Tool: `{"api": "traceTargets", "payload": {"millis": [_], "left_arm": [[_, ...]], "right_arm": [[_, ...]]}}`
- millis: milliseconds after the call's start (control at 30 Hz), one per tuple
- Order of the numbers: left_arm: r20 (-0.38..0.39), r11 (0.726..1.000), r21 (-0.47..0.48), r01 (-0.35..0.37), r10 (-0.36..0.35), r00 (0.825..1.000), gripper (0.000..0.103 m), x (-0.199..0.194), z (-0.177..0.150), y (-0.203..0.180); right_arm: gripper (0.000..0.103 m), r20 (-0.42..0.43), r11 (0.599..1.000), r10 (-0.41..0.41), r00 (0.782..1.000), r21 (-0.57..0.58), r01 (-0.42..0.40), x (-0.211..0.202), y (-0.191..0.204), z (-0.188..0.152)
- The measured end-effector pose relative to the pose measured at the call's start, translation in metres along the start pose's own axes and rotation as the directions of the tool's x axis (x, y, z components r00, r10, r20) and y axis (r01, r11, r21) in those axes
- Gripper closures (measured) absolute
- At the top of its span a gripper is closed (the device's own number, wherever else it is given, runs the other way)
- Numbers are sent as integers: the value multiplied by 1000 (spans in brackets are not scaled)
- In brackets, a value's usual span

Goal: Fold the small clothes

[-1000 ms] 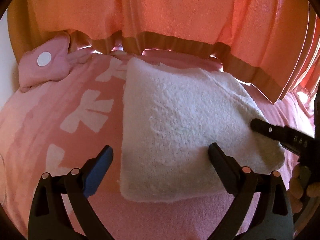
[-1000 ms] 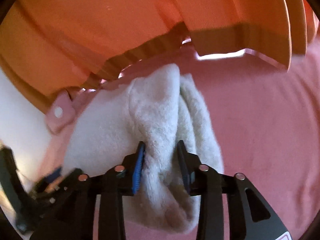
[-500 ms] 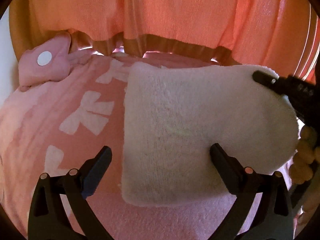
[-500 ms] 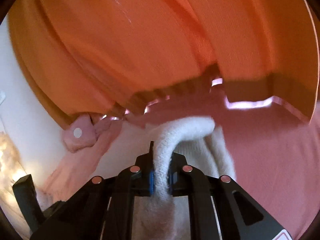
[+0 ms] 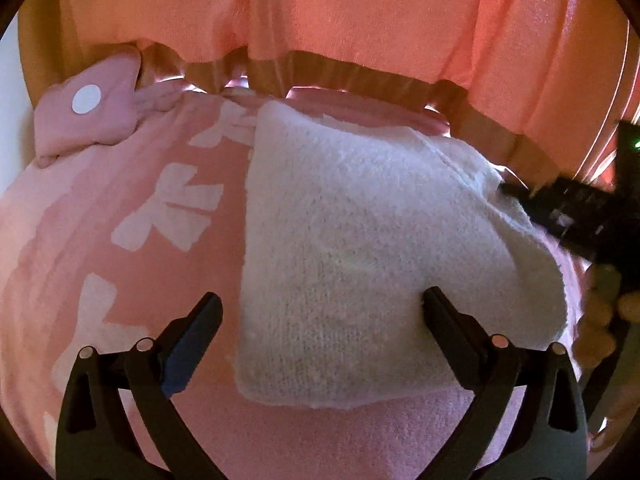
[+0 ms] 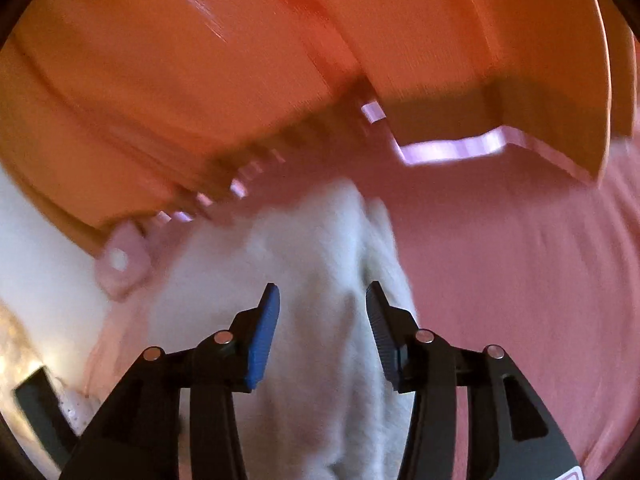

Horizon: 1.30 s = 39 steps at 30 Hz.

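The soft, light white cloth (image 5: 360,256) lies folded on the pink bed (image 5: 120,208), best pinched by a corner, between the right gripper (image 6: 322,330), whose jaws have just been opening, and the left gripper (image 5: 320,312), jaws wide apart.

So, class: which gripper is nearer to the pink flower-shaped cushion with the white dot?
Left. The left gripper hovers open over the white garment, with the cushion up-left of it. The right gripper, jaws just opened around the garment's fold, is at the far side.
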State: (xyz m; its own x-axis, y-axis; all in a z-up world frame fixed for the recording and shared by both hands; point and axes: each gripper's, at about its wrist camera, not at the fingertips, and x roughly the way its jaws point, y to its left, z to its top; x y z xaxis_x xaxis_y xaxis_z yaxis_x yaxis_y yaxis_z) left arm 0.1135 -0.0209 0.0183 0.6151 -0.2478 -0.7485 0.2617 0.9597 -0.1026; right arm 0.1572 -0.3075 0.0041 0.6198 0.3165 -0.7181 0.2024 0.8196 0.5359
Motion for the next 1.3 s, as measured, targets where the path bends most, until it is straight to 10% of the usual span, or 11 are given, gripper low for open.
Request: {"api": "traceTargets", "payload": {"millis": [300,633,900,1300], "left_arm": [[-5,1000,-3,2,-2,1000,5,-1,0,-1],[3,998,24,-57,57,998,5,-16,-14,-7],[14,984,48,-170,170,985,5,-34,-48,-17],[-19,976,10,-218,219,976,6,-40,-93,-12]], "right_arm": [[57,33,955,-195,980,-220,197,-16,26,-44],[50,195,939,-229,954,-215,269,-87,40,-82],[40,150,910,-319,936,-227,346,-91,35,-160],[34,162,906,-334,928,-217,364,-82,43,-178]]}}
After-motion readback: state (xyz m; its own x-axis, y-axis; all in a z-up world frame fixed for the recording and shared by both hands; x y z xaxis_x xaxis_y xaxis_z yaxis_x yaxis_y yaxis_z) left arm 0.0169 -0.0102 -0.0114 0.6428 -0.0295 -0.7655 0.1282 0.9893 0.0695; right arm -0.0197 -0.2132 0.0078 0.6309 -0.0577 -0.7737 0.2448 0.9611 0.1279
